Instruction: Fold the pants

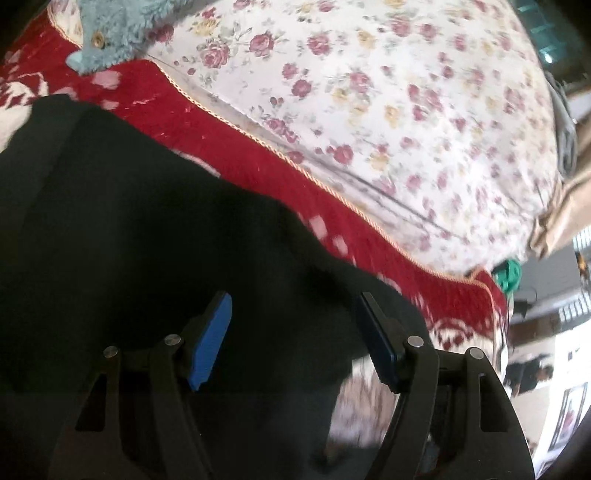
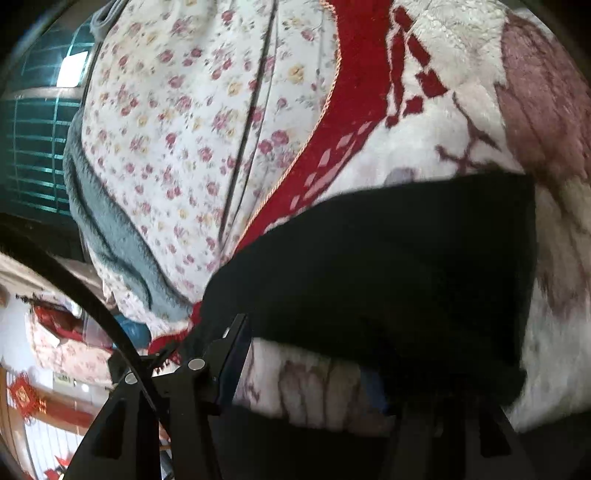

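Note:
The black pants (image 1: 140, 229) lie on a red and white patterned blanket (image 1: 258, 162) on the bed. My left gripper (image 1: 295, 341) hovers over the pants' edge. Its blue pads (image 1: 212, 339) stand wide apart and nothing is pressed between them. In the right wrist view the pants (image 2: 388, 266) form a broad dark band across the blanket (image 2: 443, 110). My right gripper (image 2: 306, 369) is at their near edge, jaws apart, with bare blanket showing in the gap. The left finger (image 2: 236, 354) is plain to see, while black cloth covers most of the other finger.
A floral sheet (image 1: 369, 92) covers the bed beyond the blanket. A blue-grey plush toy (image 1: 107, 33) lies at the far left, and a grey fleece (image 2: 110, 236) hangs at the bed's edge. Room furniture shows past the bed.

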Motion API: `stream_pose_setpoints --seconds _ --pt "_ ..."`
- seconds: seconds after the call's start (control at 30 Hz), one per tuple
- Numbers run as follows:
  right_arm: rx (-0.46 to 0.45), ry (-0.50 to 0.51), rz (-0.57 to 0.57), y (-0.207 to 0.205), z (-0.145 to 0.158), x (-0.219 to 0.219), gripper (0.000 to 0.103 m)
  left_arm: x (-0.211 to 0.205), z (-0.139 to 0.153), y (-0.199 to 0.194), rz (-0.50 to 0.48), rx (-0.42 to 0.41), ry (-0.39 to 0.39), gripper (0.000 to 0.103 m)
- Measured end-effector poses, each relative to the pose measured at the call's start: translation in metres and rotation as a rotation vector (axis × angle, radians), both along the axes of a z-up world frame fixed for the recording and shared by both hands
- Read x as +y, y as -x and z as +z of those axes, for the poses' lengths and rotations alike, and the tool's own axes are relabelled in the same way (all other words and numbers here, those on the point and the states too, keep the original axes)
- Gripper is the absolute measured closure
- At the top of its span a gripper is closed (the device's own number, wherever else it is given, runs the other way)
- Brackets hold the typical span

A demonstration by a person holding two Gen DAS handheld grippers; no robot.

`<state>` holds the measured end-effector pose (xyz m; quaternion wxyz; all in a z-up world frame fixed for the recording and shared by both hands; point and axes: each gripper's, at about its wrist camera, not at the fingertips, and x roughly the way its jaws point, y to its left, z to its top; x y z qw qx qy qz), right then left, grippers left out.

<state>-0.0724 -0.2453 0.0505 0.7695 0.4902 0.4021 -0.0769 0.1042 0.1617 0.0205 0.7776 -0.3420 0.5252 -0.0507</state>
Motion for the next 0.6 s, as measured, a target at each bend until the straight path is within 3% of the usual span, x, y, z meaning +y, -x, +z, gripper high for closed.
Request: stream_pose_setpoints --seconds 0.23,0.47,0.57,0.6 --pt "-0.025 -0.013 -0.005 -0.008 -0.006 -0.007 0.050 0.003 -0.015 -0.037 0.111 0.042 0.038 0.033" --pt "-0.029 -0.060 -0.015 -0.009 -0.011 -0.015 0.050 -0.014 -0.021 -0.059 0.087 0.094 -0.058 0.033" --pt "-0.041 -0.080 -0.021 -0.008 -0.012 -0.017 0.051 -0.024 -0.019 -0.066 0.035 0.121 -0.140 0.034" --pt "-0.043 -0.081 -0.021 -0.007 -0.013 -0.018 0.053 -0.029 -0.019 -0.068 0.013 0.128 -0.173 0.042"
